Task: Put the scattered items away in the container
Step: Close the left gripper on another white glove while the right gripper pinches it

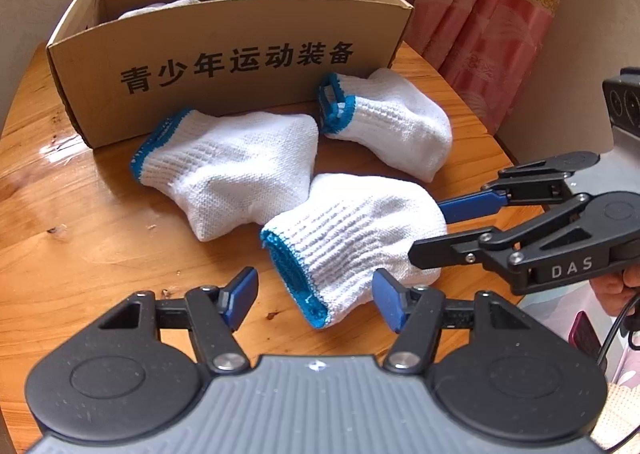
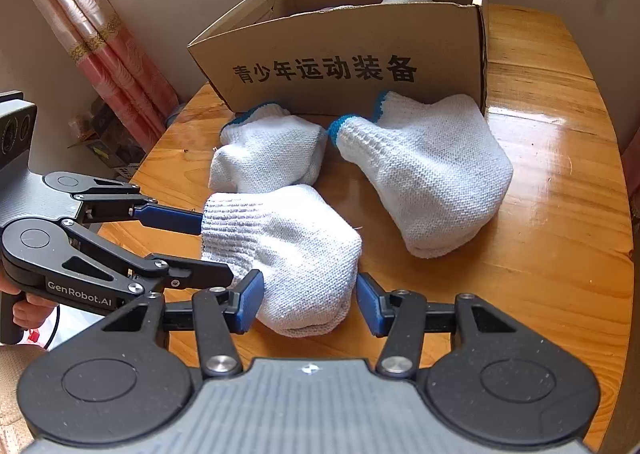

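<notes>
A: From the left wrist view, how far along?
B: White knitwear sits in the cardboard box (image 1: 224,69); three gloves (image 1: 228,169) lie on the wooden surface (image 1: 80,254). The left gripper (image 1: 316,300) gapes around the nearest glove (image 1: 352,238).
A: And the right wrist view?
B: The right gripper (image 2: 308,300) also spreads wide around it. Pink curtain (image 2: 100,41), pale wall.

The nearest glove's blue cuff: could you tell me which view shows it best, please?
The left wrist view: the nearest glove's blue cuff faces that camera, its opening visible. The right wrist view shows only its ribbed wrist and closed end.
</notes>
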{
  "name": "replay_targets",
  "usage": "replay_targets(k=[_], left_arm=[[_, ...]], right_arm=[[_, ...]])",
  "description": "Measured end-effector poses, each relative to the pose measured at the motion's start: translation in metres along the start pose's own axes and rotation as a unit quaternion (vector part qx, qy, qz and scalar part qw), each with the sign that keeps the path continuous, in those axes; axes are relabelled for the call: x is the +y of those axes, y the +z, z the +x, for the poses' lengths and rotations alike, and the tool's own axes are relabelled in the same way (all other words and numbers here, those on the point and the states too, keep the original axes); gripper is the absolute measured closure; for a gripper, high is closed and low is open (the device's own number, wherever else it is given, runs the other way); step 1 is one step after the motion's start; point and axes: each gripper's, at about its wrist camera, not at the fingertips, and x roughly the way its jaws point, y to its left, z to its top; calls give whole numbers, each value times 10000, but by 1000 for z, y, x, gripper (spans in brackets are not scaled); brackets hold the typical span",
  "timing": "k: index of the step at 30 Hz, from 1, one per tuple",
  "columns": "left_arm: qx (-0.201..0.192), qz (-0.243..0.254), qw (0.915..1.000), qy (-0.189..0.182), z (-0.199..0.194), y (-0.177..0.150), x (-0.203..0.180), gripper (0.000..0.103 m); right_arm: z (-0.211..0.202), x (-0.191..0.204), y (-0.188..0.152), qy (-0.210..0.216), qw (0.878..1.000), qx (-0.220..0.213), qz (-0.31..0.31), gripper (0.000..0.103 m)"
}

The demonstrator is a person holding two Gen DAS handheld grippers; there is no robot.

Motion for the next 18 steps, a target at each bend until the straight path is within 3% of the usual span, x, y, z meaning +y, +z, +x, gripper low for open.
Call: replay_targets(k=[8, 13, 18], left_arm=[[-12, -346, 9991, -238, 10, 9, 6, 49], [-21, -457, 9984, -339, 14, 13, 7, 49], [-31, -491, 9980, -406, 16, 14, 7, 49]], right_arm=[[-2, 4, -7, 138, 9994, -21, -327, 45], [1, 12, -6, -120, 9980, -119, -617, 43], [-2, 18, -8, -249, 9958, -183, -863, 51]])
